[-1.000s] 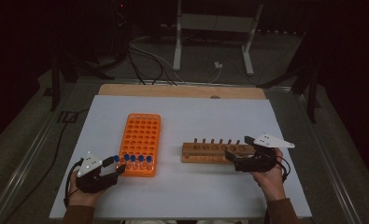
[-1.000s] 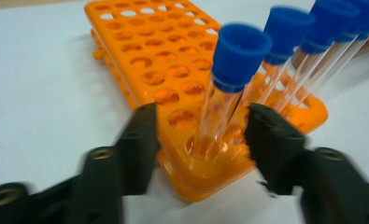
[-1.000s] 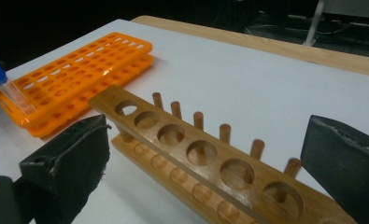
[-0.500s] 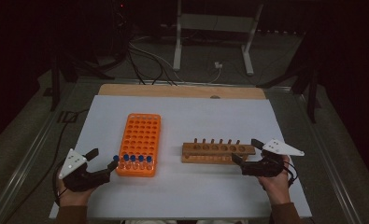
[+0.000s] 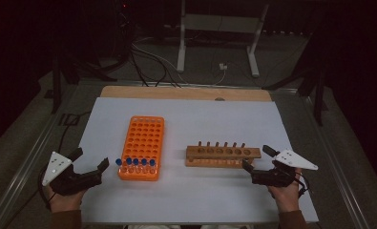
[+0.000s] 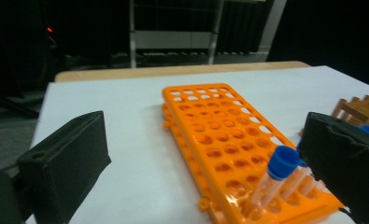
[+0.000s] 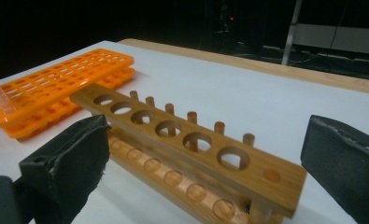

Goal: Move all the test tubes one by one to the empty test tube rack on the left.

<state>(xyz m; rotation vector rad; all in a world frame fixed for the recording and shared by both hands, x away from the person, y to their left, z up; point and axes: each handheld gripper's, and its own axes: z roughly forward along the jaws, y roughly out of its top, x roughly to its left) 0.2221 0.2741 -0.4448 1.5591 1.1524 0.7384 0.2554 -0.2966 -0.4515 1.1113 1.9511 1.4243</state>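
While your left gripper (image 5: 89, 161) is hovering at the orange rack's (image 5: 142, 143) eight o'clock, its jaws have just been opening and are now standing wide with nothing between them. Blue-capped tubes (image 5: 135, 163) are standing in that rack's nearest row. Your right gripper (image 5: 257, 160), jaws spread and empty, is sitting at the wooden rack's (image 5: 223, 154) four o'clock on the white tabletop (image 5: 210, 117).

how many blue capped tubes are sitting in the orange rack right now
5 blue-capped tubes, side by side in the near row of the orange rack, beside the open left hand-held gripper. Every other hole looks empty; none seems hidden.
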